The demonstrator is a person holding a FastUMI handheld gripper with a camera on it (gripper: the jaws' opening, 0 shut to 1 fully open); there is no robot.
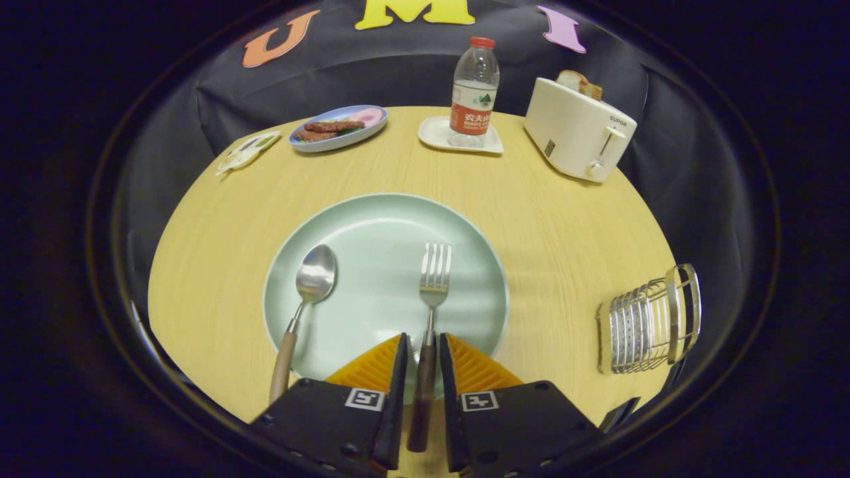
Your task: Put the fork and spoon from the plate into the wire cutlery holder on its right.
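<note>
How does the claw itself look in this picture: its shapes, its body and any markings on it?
The claw has two wedge-shaped fingers with ribbed outer faces that narrow toward the tips. Each sits on a black, blocky body. On each body is a small square black-and-white marker, and round screw heads show along the lower edge.

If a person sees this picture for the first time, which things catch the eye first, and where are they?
First, the pale green plate mid-table, bearing a spoon and a fork. The gripper has its jaws on either side of the fork's wooden handle; whether they press it is unclear. The wire cutlery holder stands right of the plate, and a white toaster with bread stands beyond.
</note>
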